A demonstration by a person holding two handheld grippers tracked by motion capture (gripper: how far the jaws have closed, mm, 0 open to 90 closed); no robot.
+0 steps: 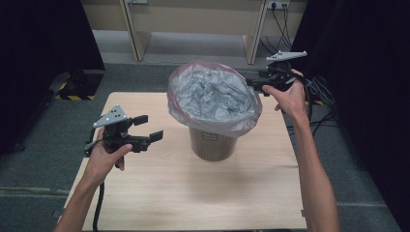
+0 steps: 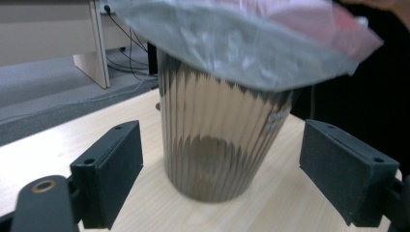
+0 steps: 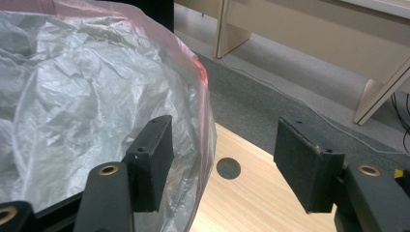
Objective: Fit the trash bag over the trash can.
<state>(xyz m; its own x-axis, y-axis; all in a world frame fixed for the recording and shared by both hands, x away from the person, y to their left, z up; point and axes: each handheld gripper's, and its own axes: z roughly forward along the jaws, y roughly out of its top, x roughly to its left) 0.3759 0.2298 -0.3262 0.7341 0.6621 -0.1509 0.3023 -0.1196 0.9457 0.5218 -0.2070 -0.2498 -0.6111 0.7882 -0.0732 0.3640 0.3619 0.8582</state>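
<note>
1. High view: from above the person's side, looking forward and down over the table (image 1: 193, 193).
2. Left gripper view: low, close, level toward the bin (image 2: 217, 145).
3. Right gripper view: close at the bag (image 3: 96, 96) rim, looking down.
4. All share bin and bag.

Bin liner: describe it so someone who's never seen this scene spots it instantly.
Start at the light wooden table; near its middle stands one ribbed brown bin. The bin liner is the crinkled grey plastic bag lining it, its pink-tinged rim folded out over the bin's top and flaring wider than the bin. It is the only soft, wrinkled thing on the table.
</note>
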